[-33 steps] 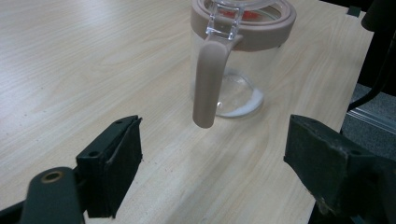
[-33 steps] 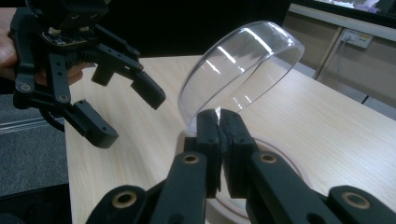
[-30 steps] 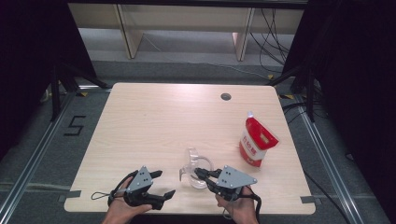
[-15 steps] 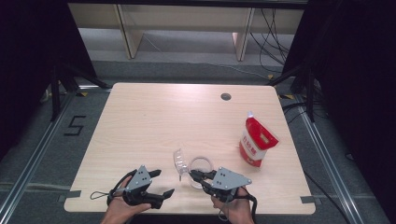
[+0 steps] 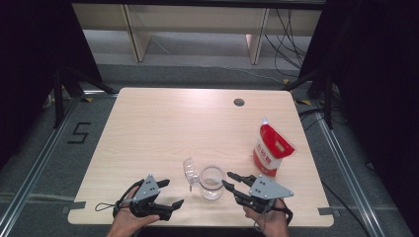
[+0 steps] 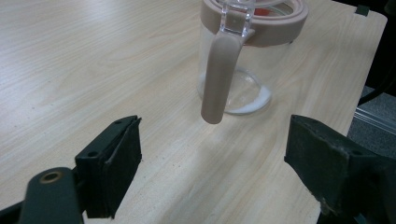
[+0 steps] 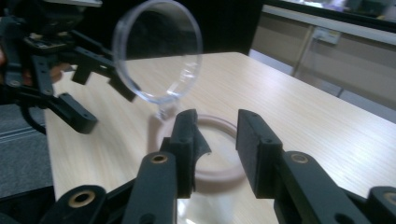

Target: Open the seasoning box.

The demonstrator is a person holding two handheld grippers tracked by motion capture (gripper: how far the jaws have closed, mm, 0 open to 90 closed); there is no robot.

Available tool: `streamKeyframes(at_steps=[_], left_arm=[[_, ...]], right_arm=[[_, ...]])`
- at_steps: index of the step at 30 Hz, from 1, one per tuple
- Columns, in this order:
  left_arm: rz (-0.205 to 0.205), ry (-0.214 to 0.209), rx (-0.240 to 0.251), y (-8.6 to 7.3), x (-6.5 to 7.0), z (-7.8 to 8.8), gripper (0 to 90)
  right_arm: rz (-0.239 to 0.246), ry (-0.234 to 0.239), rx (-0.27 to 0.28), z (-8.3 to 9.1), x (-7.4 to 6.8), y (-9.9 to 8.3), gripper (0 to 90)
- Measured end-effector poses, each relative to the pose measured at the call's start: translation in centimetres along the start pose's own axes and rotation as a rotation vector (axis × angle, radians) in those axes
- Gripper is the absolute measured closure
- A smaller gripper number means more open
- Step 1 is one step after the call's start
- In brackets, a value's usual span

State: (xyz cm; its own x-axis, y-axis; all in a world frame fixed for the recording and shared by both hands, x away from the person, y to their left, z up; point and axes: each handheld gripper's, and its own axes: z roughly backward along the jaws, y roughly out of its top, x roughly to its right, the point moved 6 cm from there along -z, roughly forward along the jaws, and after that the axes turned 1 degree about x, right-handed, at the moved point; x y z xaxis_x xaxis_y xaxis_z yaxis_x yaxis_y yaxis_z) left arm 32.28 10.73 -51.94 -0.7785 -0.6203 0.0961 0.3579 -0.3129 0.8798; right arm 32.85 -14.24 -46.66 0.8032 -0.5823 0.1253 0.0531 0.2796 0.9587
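With the jar [image 5: 212,181] standing near the counter's [image 5: 163,128] front edge, its lid [image 5: 189,170] flipped up, my right jaws [image 5: 230,179] have just been opening, empty, beside its rim, while my left jaws [image 5: 171,192] wait released facing the handle.

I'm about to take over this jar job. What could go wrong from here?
1. The jar's clear lid stands flipped up on its hinge, on the side toward the left claw; a careless nudge from that hand might knock it shut.
2. The right claw, whose jaws have just been opening with nothing between them, sits right at the rim, so a sideways bump could tip the light jar.
3. The red pouch stands upright near the table's right edge and may topple when grabbed.
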Motion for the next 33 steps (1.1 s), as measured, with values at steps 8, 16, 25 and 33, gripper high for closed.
streamKeyframes(at_steps=[8, 16, 25, 33], left_arm=[[0.0, 0.006, -0.001, 0.0, 0.0, 0.0, 17.4], [-0.005, 0.004, 0.004, 0.1, -0.1, 0.0, 17.3], [-0.003, 0.005, 0.003, 0.1, -0.1, 0.1, 17.3], [0.006, 0.009, 0.005, 0.2, -0.1, 0.1, 17.1]], right_arm=[[-0.065, -0.124, -0.011, 4.2, 2.6, -2.0, 54.3], [-0.104, -0.18, -0.03, 6.0, 3.5, -3.1, 50.3], [-0.16, -0.236, -0.062, 7.7, 4.4, -4.1, 46.2], [-0.193, -0.309, -0.09, 8.4, 6.0, -5.4, 35.5]])
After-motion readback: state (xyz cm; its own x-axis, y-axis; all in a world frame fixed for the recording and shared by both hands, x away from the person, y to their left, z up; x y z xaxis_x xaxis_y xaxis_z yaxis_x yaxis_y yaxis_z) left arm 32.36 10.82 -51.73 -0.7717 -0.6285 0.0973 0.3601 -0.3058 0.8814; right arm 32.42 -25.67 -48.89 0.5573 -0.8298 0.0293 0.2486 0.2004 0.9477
